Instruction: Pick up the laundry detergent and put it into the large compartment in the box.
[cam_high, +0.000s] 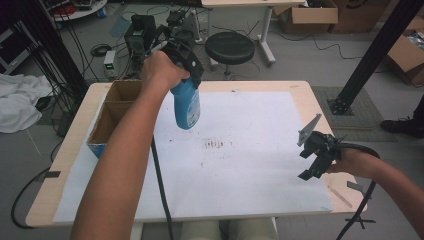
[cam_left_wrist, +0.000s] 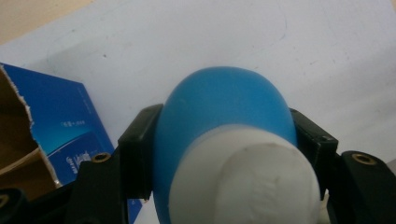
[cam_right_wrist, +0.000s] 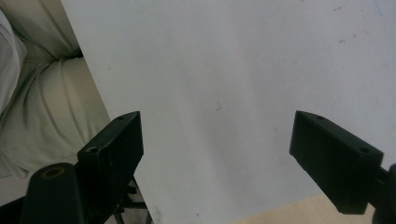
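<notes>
My left gripper (cam_high: 186, 75) is shut on a blue bottle (cam_high: 187, 106) and holds it in the air above the white sheet (cam_high: 250, 165), near the cardboard box. In the left gripper view the black jaws press both sides of the blue bottle (cam_left_wrist: 219, 121), whose white cap (cam_left_wrist: 247, 182) faces the camera. Brown smudges (cam_high: 215, 144) mark the middle of the sheet, right of the bottle's lower end. My right gripper (cam_high: 314, 152) hovers low over the sheet's right edge. Its jaws stand wide open in the right gripper view (cam_right_wrist: 217, 140), with bare white sheet (cam_right_wrist: 224, 70) between them.
An open cardboard box (cam_high: 111, 112) with blue sides sits at the table's left, close beside the bottle; its blue wall (cam_left_wrist: 65, 126) is in the left gripper view. A black stool (cam_high: 230, 48) and cables stand beyond the wooden table (cam_high: 305, 92). A person's legs (cam_right_wrist: 42, 93) are at the near edge.
</notes>
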